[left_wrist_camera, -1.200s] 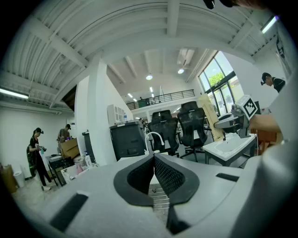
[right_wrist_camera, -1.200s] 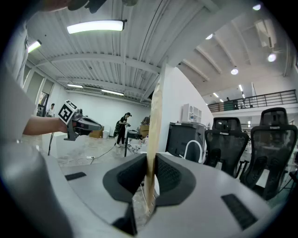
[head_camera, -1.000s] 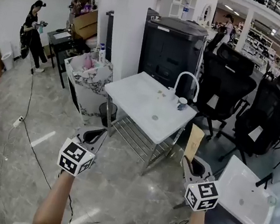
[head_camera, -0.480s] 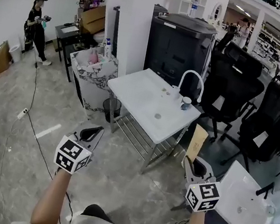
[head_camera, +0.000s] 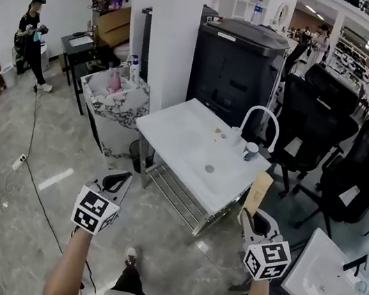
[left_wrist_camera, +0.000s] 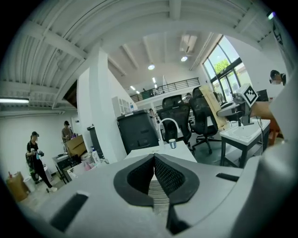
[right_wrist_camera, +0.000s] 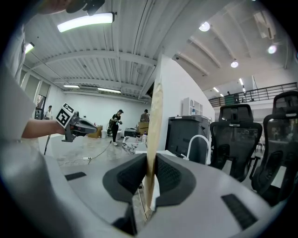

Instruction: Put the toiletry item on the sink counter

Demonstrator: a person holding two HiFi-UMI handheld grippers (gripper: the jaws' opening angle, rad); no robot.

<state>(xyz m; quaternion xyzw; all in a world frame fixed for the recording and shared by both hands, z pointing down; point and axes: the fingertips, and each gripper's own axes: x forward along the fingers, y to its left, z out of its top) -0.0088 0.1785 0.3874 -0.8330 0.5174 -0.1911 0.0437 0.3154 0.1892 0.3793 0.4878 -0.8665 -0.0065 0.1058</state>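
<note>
The toiletry item (head_camera: 258, 189) is a flat tan packet that stands upright in my right gripper (head_camera: 250, 216), whose jaws are shut on its lower edge. In the right gripper view the packet (right_wrist_camera: 155, 116) rises edge-on between the pads of that gripper (right_wrist_camera: 150, 162). My left gripper (head_camera: 121, 180) hangs at the left with its jaws shut and nothing in them; its own view shows the tips (left_wrist_camera: 153, 157) touching. The white sink counter (head_camera: 176, 135) with a curved faucet (head_camera: 263, 120) and a small cup (head_camera: 251, 151) stands just ahead of both grippers.
A black cabinet (head_camera: 239, 57) stands behind the counter, with black office chairs (head_camera: 317, 114) to its right. A second white sink (head_camera: 321, 277) sits at the lower right. A marble-patterned bin (head_camera: 114, 106) is left of the counter. People stand far left; a cable (head_camera: 36, 188) crosses the floor.
The sink counter has come nearer and lower in the head view. A shoe now shows below, between the arms. Both grippers keep their places and their jaws as before.
</note>
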